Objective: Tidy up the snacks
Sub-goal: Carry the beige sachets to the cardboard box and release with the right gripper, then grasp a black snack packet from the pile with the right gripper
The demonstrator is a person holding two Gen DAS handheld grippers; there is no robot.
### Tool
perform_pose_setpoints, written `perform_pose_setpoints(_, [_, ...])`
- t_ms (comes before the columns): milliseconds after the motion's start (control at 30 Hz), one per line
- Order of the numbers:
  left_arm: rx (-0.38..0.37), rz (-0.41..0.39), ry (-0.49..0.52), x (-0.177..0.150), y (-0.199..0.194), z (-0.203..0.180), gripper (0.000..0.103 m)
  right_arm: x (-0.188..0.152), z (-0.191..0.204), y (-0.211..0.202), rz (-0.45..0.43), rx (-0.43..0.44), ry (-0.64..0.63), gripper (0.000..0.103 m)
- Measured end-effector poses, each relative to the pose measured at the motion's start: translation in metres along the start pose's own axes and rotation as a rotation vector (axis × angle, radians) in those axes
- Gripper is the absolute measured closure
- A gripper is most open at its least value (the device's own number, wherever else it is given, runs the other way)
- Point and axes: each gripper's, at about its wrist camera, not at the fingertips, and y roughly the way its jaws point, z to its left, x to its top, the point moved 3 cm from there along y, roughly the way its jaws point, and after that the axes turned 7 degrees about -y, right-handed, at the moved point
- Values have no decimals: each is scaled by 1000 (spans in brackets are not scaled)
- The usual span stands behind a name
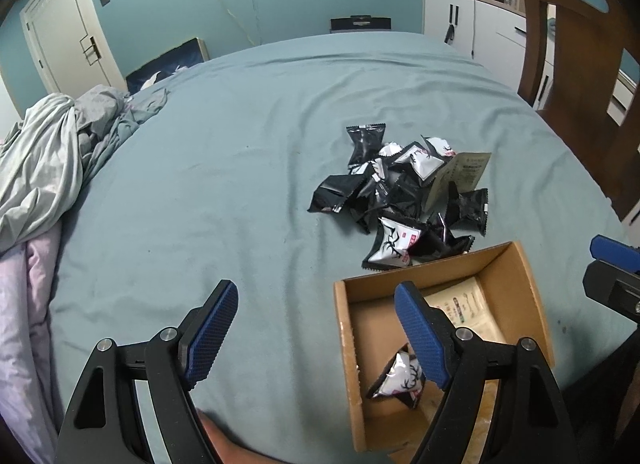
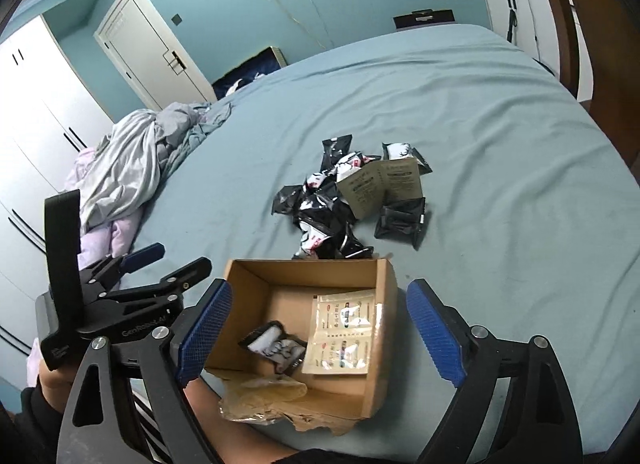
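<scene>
While both tools hung spread wide and empty above the bed [image 1: 240, 144], the left gripper [image 1: 316, 336] sat over bare sheet just left of the box [image 1: 516, 272], likely keeping clear of it. The right gripper [image 2: 320, 328] straddled the box mouth, where one snack [image 2: 276, 348] and a flat sachet [image 2: 344, 328] already lay. Beyond the far rim, nearly touching it, waited the pile [image 1: 400, 192] of loose snacks. Open sheet ringed the pile, leaving ample reach; a chair [image 1: 580, 84] stood at right.

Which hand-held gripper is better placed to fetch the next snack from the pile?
Probably the right hand-held gripper: open, empty, facing the snack pile just past the cardboard box. The left hand-held gripper sits further aside.
</scene>
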Motion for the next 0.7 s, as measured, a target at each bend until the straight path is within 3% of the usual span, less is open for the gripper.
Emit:
perform_pose_setpoints(200, [-8, 16, -1, -1, 1, 0, 21, 2, 11, -9, -2, -46, -43, 14])
perform_pose_setpoints(367, [-34, 53, -11, -2, 4, -2, 21, 12, -13, -7, 5, -31, 50, 14])
perform_pose_setpoints(700, [-67, 75, 0, 4, 7, -13, 21, 51, -46, 19, 70, -64, 66, 14])
